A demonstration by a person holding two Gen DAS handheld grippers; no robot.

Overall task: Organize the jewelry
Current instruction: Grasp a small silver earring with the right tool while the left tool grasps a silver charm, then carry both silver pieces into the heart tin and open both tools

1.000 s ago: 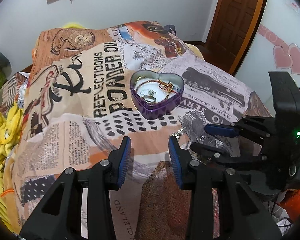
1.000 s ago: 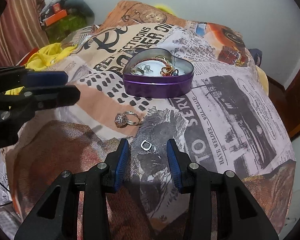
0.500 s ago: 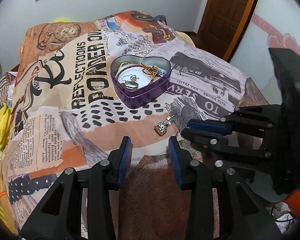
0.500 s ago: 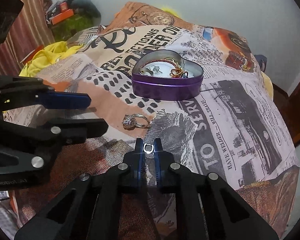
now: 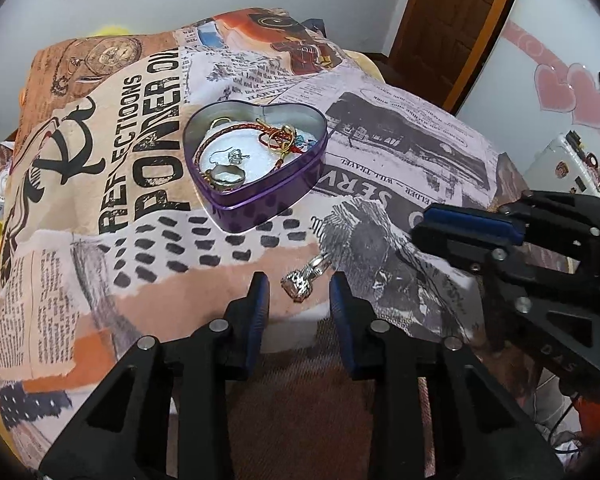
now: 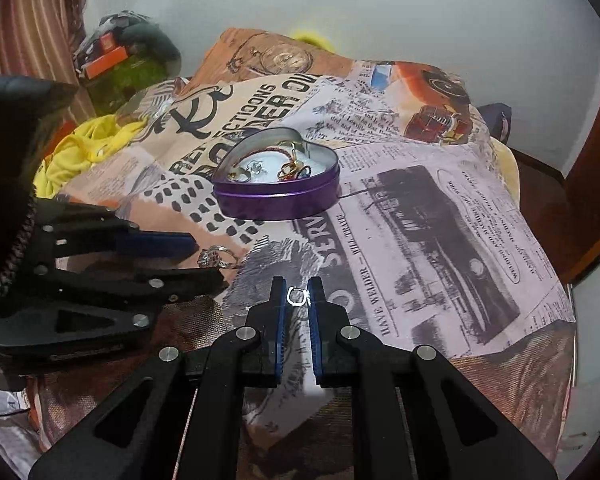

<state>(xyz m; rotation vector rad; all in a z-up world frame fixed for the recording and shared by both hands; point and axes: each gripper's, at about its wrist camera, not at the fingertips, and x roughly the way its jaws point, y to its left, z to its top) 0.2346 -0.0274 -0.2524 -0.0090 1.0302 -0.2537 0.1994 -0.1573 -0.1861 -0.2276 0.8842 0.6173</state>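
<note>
Jewelry pickup is the step in hand, worked with both grippers at once on the newspaper-print bedspread (image 5: 380, 128). The right gripper (image 6: 298, 296) is closed on a small silver ring (image 6: 297, 297), pinched between its blue fingertips (image 6: 281, 308) just clear of the cloth. The left gripper (image 5: 298, 286) has just been narrowing its jaws around a stone-set silver ring (image 5: 304, 278), which lies on the cloth between the pads; gaps show on both sides, so it is not yet gripped.

Just beyond both stands the purple heart-shaped tin (image 5: 260, 204), open, already holding a red braided cord bracelet (image 5: 236, 132), a wide silver band (image 5: 228, 178) and smaller pieces.

Next, I judge, the left jaws must finish closing on the stone-set ring without nudging it aside on the soft cloth, while the right gripper carries its ring over the tin's rim and releases it inside.

Hard to read: the small ring's outline is washed out by glare, and the tangle of gold and red pieces in the tin cannot be told apart. No hands show in either view.
</note>
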